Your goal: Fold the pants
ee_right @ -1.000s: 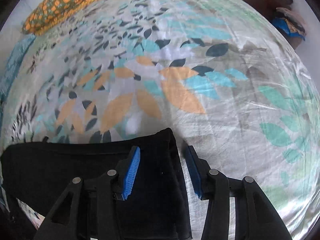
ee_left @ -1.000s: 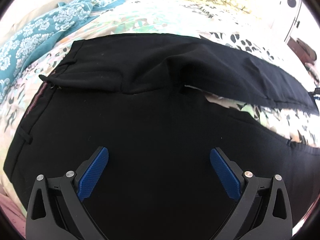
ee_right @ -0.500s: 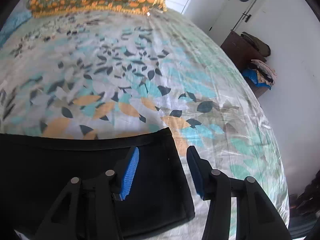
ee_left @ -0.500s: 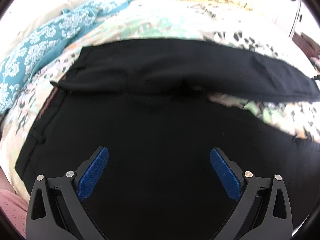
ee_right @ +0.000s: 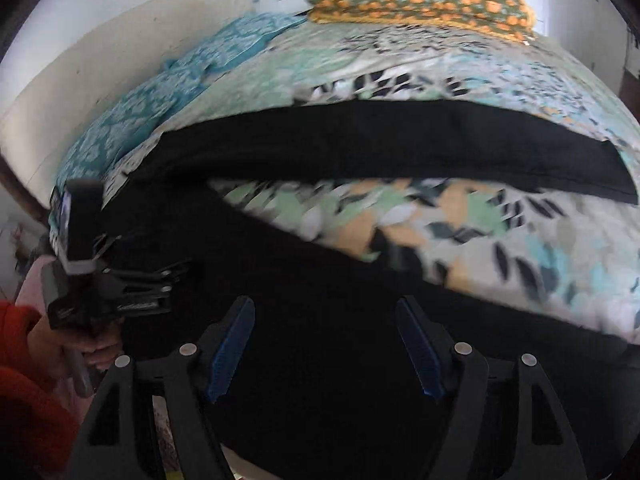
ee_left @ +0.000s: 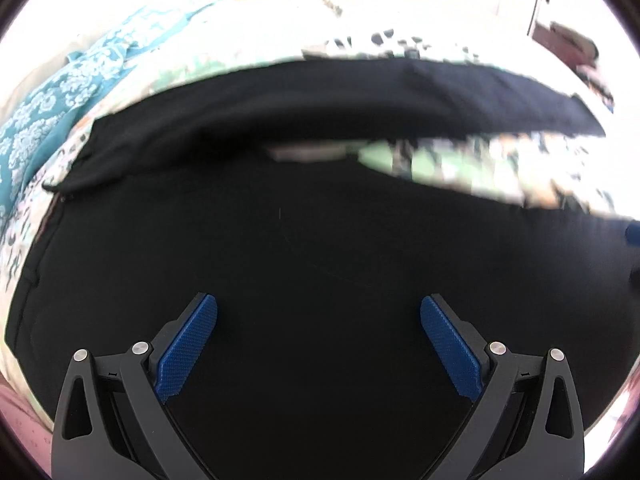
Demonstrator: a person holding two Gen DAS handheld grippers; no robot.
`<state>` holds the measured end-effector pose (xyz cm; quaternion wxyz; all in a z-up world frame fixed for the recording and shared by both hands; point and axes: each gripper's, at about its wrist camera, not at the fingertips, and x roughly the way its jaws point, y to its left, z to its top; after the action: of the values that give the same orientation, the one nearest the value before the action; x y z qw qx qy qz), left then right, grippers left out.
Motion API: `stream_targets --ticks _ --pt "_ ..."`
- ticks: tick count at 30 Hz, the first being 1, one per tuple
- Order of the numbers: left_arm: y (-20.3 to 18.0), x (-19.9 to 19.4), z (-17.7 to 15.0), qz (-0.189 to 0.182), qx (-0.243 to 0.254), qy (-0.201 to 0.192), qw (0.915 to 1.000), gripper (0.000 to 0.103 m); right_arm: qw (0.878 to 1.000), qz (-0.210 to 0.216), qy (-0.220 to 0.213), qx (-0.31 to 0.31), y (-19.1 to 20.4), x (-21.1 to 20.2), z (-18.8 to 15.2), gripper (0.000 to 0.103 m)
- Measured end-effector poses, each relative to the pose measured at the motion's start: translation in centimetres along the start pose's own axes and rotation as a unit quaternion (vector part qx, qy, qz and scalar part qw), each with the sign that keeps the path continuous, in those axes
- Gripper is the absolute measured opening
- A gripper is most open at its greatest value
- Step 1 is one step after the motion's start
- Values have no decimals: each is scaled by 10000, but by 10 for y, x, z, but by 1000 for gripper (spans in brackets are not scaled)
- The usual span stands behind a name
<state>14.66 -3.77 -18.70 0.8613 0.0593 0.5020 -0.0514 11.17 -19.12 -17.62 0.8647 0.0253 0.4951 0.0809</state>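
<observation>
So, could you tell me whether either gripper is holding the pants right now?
Neither: left gripper and right gripper are open above the black pants.

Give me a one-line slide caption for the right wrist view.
Right gripper, jaws open and empty, over black pants spread legs apart on a floral bedsheet.
</observation>
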Motion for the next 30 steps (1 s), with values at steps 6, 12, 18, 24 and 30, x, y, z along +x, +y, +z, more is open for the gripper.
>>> stream_targets --ticks 6,12,18,24,30 --pt "21 -6 -7 48 -209 158 9996 103 9962 -308 391 -713 27 32 -28 74" --pt "27 -1 -11 64 -144 124 9998 103 9977 -347 239 -538 24 37 -38 91" --pt "23 0 -12 115 -55 109 9999 103 9972 -401 144 -617 27 40 -41 103" --pt "21 3 -11 149 -29 117 9998 103 9977 -328 85 -587 24 39 -41 103" --pt "21 3 -10 151 -19 115 9998 103 9976 -342 41 -594 26 38 -43 103"
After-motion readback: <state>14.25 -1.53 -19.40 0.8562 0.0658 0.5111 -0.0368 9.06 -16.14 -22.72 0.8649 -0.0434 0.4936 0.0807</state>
